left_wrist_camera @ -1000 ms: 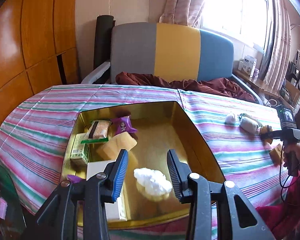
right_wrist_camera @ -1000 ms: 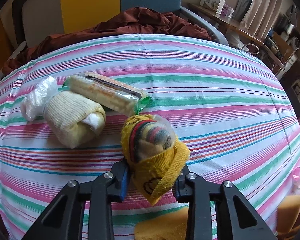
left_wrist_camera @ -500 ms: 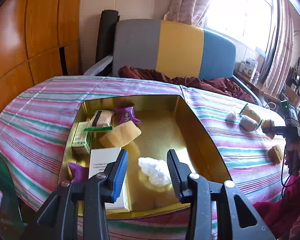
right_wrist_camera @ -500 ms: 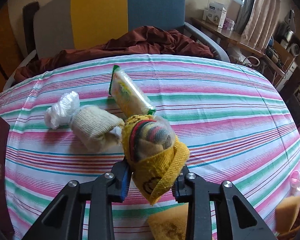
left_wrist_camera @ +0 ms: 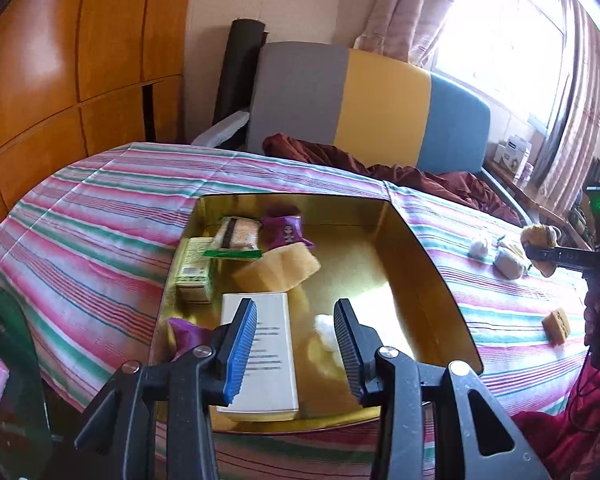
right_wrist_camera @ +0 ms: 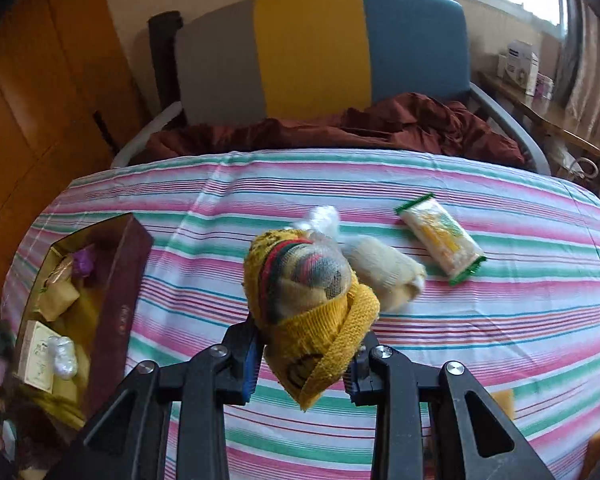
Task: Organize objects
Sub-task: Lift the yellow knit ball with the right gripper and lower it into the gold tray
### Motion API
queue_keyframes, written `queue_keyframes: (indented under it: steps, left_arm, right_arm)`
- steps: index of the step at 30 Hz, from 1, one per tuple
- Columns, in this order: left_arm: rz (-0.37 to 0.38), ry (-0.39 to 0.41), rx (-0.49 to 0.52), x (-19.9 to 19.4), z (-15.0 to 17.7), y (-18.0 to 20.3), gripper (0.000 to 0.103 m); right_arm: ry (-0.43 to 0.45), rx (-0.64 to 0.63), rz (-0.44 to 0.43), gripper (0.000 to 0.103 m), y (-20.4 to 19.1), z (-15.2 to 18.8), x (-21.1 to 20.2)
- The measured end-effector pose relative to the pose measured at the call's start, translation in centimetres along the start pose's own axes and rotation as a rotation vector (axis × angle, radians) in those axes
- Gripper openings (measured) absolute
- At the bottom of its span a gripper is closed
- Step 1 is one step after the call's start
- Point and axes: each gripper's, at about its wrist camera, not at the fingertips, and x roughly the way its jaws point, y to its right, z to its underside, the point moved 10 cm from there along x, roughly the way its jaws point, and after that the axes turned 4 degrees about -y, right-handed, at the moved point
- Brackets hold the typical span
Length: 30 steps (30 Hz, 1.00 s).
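Yellow sock bundle (right_wrist_camera: pixel 308 308) — bagged, gripped

Daylight pours in from the window (left_wrist_camera: pixel 504 40) at upper right of the left wrist view, blown out to white, washing the curtains (left_wrist_camera: pixel 404 4) pale. The gold box (left_wrist_camera: pixel 416 264) mirrors this light, its inner walls and floor glaring. The right wrist view is dimmer and softer, with motion blur across the striped cloth (right_wrist_camera: pixel 460 320) and the loose packets. Both fisheye views bend straight lines, and their corners darken to black.
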Motion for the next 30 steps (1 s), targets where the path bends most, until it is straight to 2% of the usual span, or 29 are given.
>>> queue_keyframes:
  steps: [8,13,16,20,22,23,27,30]
  left_arm:
    - [-0.039,0.007,-0.067,-0.5,-0.2,-3.5,0.040]
    - [-0.042,-0.002,-0.094,-0.2,0.2,-4.6,0.040]
    - [-0.037,-0.013,-0.100,0.1,0.6,-4.8,0.040]
    - [-0.033,-0.023,-0.106,0.4,0.8,-5.0,0.040]
    - [-0.033,-0.025,-0.113,0.5,0.8,-5.3,0.040]
    - [-0.035,-0.024,-0.117,0.5,0.8,-5.4,0.040]
    - [-0.039,-0.029,-0.126,0.6,0.8,-5.6,0.040]
    - [-0.039,-0.029,-0.118,0.6,0.8,-5.5,0.040]
  right_arm:
    - [0.001,-0.184,-0.224,0.034,-16.0,-0.9,1.1]
    - [-0.085,-0.228,-0.285,0.035,-22.9,0.6,5.5]
    - [-0.161,-0.262,-0.243,0.038,-25.3,2.2,9.2]
    - [-0.253,-0.287,-0.263,0.048,-28.2,4.7,12.1]
    - [-0.257,-0.279,-0.301,0.067,-29.2,5.2,12.2]
    - [-0.252,-0.273,-0.322,0.071,-29.5,5.4,11.9]
    - [-0.231,-0.265,-0.368,0.076,-29.9,5.7,10.7]
    - [-0.200,-0.262,-0.362,0.081,-29.7,5.3,9.7]
